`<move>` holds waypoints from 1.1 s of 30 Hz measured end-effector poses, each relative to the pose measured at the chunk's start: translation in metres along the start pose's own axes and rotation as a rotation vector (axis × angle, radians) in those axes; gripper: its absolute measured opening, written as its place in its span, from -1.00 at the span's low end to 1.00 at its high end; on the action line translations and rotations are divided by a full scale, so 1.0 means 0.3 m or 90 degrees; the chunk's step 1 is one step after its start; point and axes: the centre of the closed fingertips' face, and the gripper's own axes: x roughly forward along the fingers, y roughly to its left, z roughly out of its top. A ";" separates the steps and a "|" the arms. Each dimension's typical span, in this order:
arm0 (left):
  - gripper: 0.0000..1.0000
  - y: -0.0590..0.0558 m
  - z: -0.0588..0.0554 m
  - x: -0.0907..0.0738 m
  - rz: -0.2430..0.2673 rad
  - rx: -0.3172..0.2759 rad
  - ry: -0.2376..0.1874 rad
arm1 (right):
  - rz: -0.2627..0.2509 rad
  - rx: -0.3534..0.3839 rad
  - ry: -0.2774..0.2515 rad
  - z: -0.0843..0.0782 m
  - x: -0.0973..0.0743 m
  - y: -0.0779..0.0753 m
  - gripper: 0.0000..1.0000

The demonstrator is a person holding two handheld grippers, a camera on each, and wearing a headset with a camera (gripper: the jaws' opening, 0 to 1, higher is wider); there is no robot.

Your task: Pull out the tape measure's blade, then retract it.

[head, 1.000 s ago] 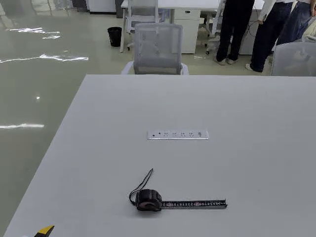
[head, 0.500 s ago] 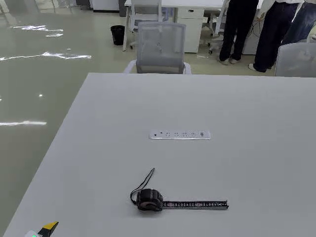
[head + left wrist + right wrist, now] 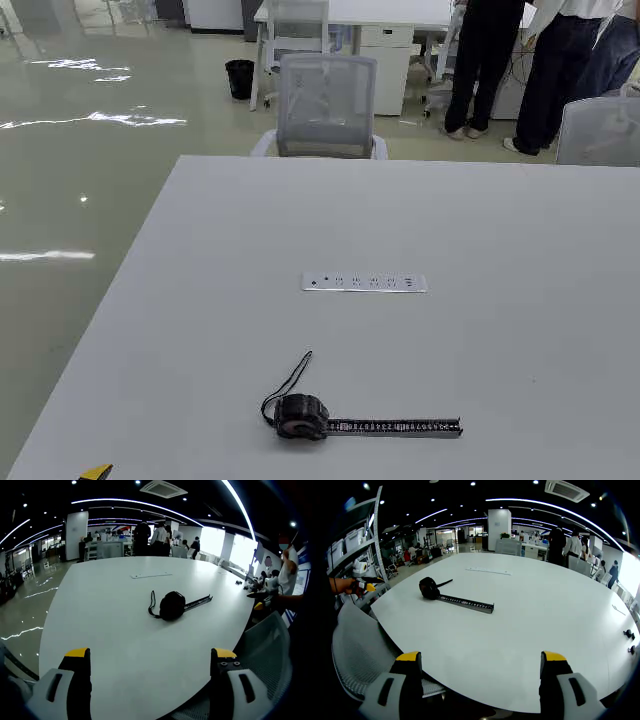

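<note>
Lying on the person's side of the power strip [image 3: 365, 283], the tape measure [image 3: 301, 416] looks hard-cased and weighty, its blade [image 3: 395, 428] thin, springy and partly out, best held by body and tip; left gripper [image 3: 150, 655] and right gripper [image 3: 480, 657] both gape empty.

The left tool [image 3: 151, 653] comes up from the bottom edge, its two yellow-tipped jaws standing wide apart with only the white bench [image 3: 100, 610] between them. Ahead, well clear of the jaws, the black tape measure [image 3: 172, 605] lies on the bench. Its blade [image 3: 198, 601] is drawn part-way out and runs flat to the right. A dark strap [image 3: 151, 602] loops off the case's left side. Farther back lies a flat white power strip [image 3: 151, 575], and past the far edge stand people [image 3: 150, 530]. A grey mesh chair [image 3: 265, 640] sits at the lower right.
</note>
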 end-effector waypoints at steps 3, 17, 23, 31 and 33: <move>0.98 -0.014 0.005 0.011 0.000 -0.001 0.002 | 0.007 -0.021 -0.008 0.011 0.003 0.007 1.00; 0.98 -0.065 0.122 0.085 0.011 -0.010 -0.009 | 0.024 -0.055 -0.018 0.073 0.065 -0.066 0.97; 0.98 -0.105 0.160 0.136 0.013 -0.010 -0.007 | 0.048 -0.074 -0.012 0.086 0.089 -0.077 0.96; 0.98 -0.182 0.212 0.218 0.004 0.009 0.001 | 0.067 -0.092 -0.012 0.107 0.122 -0.108 0.93; 0.98 -0.199 0.224 0.240 0.002 0.009 0.002 | 0.072 -0.098 -0.011 0.111 0.131 -0.111 0.92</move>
